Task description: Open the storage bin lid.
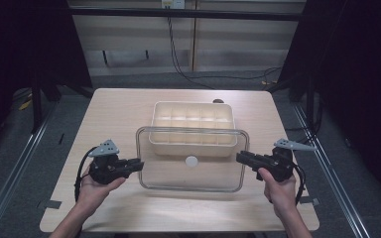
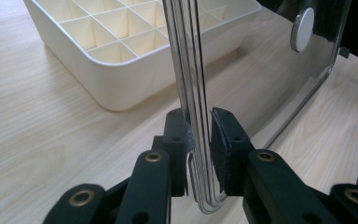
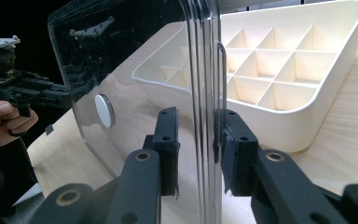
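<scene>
Two grippers, left gripper [image 1: 140,164] and right gripper [image 1: 239,157], clamp my clear lid [image 1: 191,173] by its side rims; it looks stiff, light, slippery, so I grip deep.

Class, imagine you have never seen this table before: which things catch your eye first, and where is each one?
First, the clear plastic lid with a round white knob, held above the table's near half. The left gripper clamps its left edge and the right gripper its right edge. Behind and partly under it on the pale wooden table stands the cream plastic box divided into square compartments.
</scene>
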Available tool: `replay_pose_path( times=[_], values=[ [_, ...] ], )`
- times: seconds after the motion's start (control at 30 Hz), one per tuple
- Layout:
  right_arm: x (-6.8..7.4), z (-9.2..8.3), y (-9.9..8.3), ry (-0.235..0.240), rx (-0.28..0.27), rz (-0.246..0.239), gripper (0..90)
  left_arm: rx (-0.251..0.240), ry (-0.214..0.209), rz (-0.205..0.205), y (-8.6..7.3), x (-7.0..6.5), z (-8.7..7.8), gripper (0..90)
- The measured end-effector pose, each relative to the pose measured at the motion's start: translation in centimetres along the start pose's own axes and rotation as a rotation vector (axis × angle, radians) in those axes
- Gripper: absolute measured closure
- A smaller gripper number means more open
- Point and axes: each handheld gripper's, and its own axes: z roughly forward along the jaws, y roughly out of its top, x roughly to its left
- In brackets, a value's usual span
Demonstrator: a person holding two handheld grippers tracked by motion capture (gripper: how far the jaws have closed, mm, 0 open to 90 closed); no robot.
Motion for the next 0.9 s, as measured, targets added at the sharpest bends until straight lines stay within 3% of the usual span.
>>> replay_pose_path(
  times=[0.3,0.47,0.57,0.9],
  values=[
    [0.9,-0.4,-1.2,0.021,0.014,0.007,71.1,0.002,0.014,-0.004,-1.1,-1.0,-1.1,77.0],
    [1.5,-0.9,-1.8,0.029,0.011,0.010,71.4,0.000,-0.023,-0.019,-1.6,-1.0,-1.6,77.5],
    [1.8,-1.0,-2.2,0.036,0.019,0.012,71.7,0.013,-0.011,-0.019,-1.9,-1.2,-1.7,77.4],
    [1.9,-1.1,-3.5,0.033,0.039,0.019,71.8,0.043,-0.030,-0.037,-3.2,-1.6,-1.4,77.3]
  ],
)
